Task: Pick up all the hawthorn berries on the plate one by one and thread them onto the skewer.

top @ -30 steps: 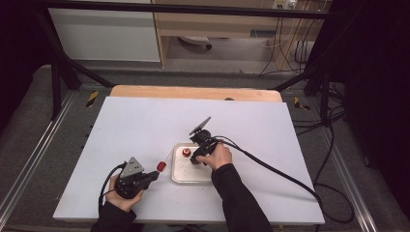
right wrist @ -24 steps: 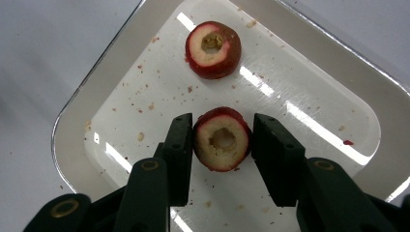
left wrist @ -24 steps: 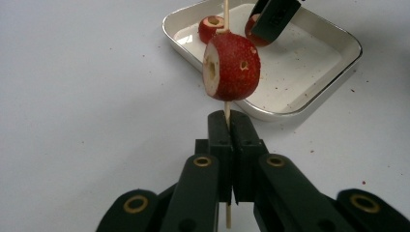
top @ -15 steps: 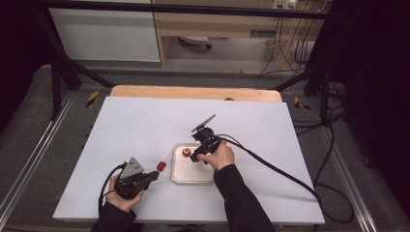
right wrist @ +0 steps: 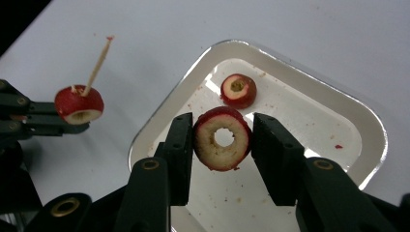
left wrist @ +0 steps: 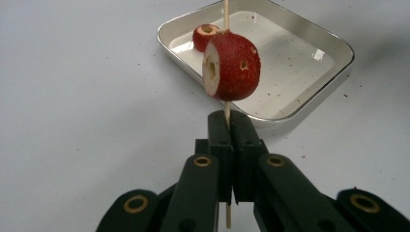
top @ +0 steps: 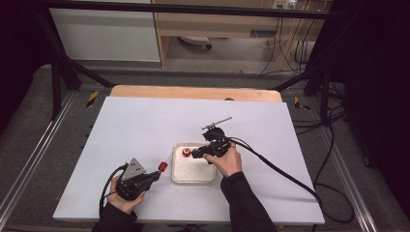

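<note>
Two tools were at work: my right tool (right wrist: 222, 140) pinched a cored red fruit ring (right wrist: 222, 139) by its rim above the tray (right wrist: 372, 121), while my left tool (left wrist: 230, 131) was clamped shut on the skewer (left wrist: 226, 14). That ring looked light, soft and easily crushed, so I judged a gentle hold across its skin best, leaving the hole free.

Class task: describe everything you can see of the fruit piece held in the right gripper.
The fruit ring is a round slice with dark red skin, pale cream flesh and a cored hole through its middle. It stands on edge, cut face toward the camera, pinched at its sides by the right gripper, above the metal tray.
</note>
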